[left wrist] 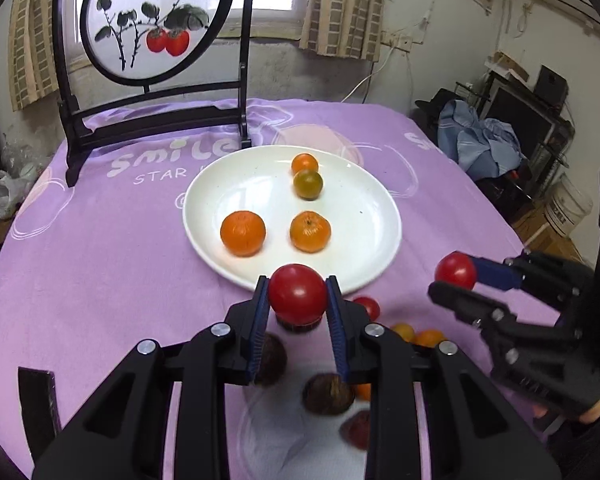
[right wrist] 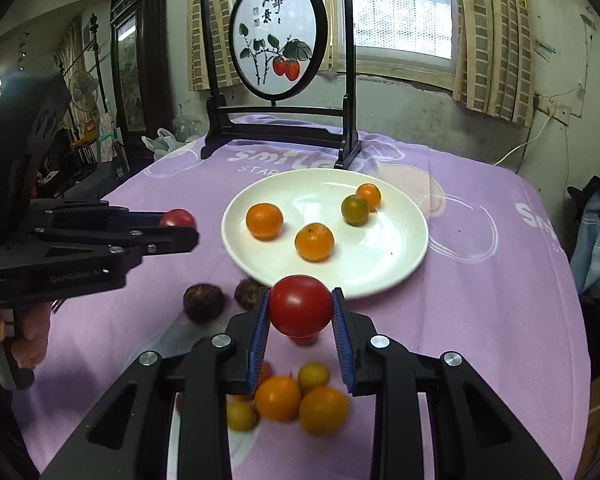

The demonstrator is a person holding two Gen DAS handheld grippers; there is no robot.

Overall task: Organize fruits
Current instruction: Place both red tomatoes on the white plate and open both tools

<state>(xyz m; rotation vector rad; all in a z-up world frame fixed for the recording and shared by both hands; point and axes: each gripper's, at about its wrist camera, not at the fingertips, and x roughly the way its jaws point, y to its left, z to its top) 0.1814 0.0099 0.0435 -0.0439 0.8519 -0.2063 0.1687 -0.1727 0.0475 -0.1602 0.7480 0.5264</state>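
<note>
My left gripper [left wrist: 298,294] is shut on a red tomato [left wrist: 297,293] just in front of the white plate's [left wrist: 352,216] near rim. My right gripper [right wrist: 300,306] is shut on another red tomato [right wrist: 300,305], also near the plate [right wrist: 388,256]. The plate holds two oranges [left wrist: 243,233], a small orange fruit [left wrist: 305,163] and a greenish one [left wrist: 308,184]. Each gripper shows in the other's view, the right gripper [left wrist: 454,276] and the left gripper [right wrist: 178,226]. Loose orange and yellow fruits [right wrist: 278,398] and dark brown fruits [right wrist: 203,303] lie on the purple cloth below.
A black-framed round painted screen [left wrist: 156,20] stands behind the plate. A small red tomato [left wrist: 367,307] lies near the plate's rim. The purple tablecloth [left wrist: 100,240] covers the table; clutter and a blue cloth [left wrist: 480,136] lie beyond its right edge.
</note>
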